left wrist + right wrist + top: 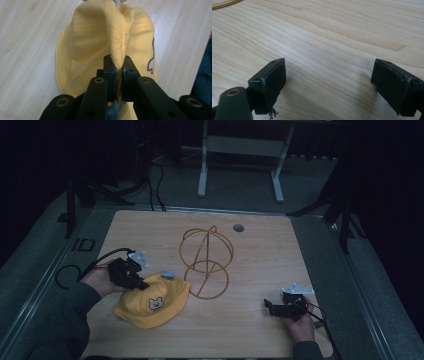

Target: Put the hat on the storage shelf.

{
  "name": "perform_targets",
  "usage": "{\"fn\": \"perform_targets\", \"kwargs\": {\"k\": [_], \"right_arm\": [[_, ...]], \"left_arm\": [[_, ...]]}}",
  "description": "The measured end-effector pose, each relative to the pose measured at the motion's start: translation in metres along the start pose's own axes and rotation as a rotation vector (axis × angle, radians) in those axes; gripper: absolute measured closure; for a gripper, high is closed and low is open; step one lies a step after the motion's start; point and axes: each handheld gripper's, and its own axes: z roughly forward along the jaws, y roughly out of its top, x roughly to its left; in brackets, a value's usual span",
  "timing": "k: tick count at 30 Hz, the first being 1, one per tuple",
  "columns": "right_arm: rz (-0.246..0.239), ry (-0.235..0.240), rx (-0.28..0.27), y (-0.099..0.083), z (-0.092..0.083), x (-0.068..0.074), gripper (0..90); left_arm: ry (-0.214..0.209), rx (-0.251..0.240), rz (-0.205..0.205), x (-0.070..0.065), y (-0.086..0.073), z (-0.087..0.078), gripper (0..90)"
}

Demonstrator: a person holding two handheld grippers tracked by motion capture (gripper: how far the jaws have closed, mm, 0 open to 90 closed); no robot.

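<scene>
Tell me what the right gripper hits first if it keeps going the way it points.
Probably nothing soon: the right gripper, jaws open, points left over bare table. The yellow hat lies roughly on that line, though depth is unclear.

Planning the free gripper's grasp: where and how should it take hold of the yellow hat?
Probably the brim edge of the yellow hat facing the right gripper, coming in low along the table from the hat's right. The brim is thin and flat, fitting between open fingers; the left gripper already pinches a crown fold.

High view looks down on the whole table (260, 245); both gripper views skim its wood closely.
</scene>
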Motion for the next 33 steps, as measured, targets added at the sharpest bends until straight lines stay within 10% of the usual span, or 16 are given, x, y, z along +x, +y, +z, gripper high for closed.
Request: {"fn": "perform_targets", "kwargs": {"k": [33], "right_arm": [[-0.004, 0.0, -0.002, 0.0, 0.0, 0.0, 12.7]], "left_arm": [[0.149, -0.016, -0.058, 0.021, 0.003, -0.056, 84.1]]}}
